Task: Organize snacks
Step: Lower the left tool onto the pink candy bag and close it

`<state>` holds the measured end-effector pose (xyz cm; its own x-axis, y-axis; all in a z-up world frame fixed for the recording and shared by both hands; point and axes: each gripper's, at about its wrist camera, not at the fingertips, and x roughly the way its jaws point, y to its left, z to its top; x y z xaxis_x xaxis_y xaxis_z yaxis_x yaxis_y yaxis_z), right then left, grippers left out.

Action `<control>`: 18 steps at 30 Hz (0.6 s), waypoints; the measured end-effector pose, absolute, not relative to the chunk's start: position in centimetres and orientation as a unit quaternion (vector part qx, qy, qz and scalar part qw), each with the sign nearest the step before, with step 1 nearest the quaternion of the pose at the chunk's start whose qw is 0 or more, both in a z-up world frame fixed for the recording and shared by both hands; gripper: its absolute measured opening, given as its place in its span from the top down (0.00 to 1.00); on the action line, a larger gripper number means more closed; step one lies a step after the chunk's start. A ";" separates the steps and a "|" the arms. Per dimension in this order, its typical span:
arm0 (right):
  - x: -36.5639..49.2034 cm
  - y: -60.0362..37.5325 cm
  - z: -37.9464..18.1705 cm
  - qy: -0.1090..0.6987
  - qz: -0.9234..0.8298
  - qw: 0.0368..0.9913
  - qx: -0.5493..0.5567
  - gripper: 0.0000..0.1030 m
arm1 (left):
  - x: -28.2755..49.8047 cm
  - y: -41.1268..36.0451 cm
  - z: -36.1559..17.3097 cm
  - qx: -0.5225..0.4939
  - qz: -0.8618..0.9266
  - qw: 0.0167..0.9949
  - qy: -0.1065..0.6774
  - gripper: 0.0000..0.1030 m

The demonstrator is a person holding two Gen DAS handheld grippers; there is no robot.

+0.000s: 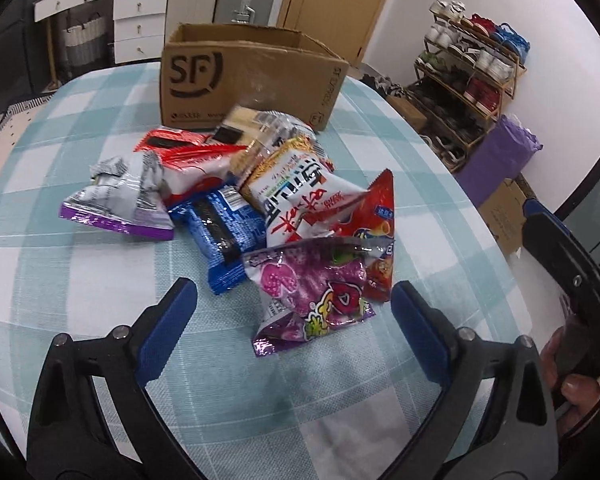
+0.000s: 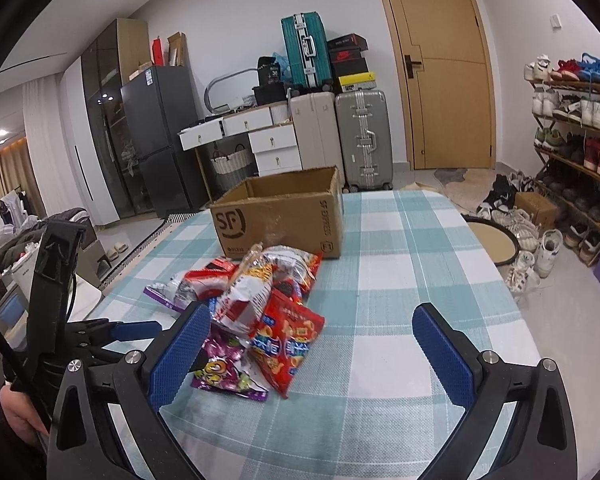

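Before the cardboard box (image 1: 256, 76), snack packets (image 1: 260, 208) lie piled.

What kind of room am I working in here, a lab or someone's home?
Most likely a lived-in home, near the entry of an apartment. A shoe rack full of shoes stands beside a wooden door, suitcases are stacked against the wall, and a fridge stands further left.
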<state>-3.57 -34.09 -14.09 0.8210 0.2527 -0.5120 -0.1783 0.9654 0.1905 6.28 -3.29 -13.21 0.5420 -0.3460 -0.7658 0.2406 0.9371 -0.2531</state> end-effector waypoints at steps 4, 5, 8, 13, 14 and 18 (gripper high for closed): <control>-2.7 -34.9 -15.3 0.287 0.113 0.948 0.080 0.00 | 7.7 -3.9 -14.7 -0.066 -0.168 0.868 0.462 0.11; -2.5 -35.1 -15.6 0.291 0.113 0.946 0.084 0.00 | 7.8 -3.8 -14.8 -0.071 -0.170 0.865 0.467 0.12; -1.8 -35.5 -16.3 0.297 0.111 0.944 0.087 0.00 | 8.7 -4.3 -15.7 -0.076 -0.179 0.851 0.488 0.28; -1.5 -35.8 -17.1 0.302 0.118 0.942 0.088 0.00 | 9.7 -5.4 -17.0 -0.085 -0.195 0.837 0.504 0.46; -1.4 -35.8 -17.2 0.302 0.120 0.942 0.089 0.00 | 9.8 -5.5 -17.2 -0.087 -0.195 0.837 0.504 0.46; -1.7 -35.9 -17.4 0.305 0.122 0.940 0.090 0.00 | 10.4 -5.7 -17.7 -0.102 -0.206 0.834 0.502 0.50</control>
<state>-1.69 -35.86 -17.38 0.7849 0.2833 -0.5510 -0.1742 0.9544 0.2426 10.41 -5.70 -17.72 0.4124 -0.4449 -0.7950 0.2412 0.8948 -0.3757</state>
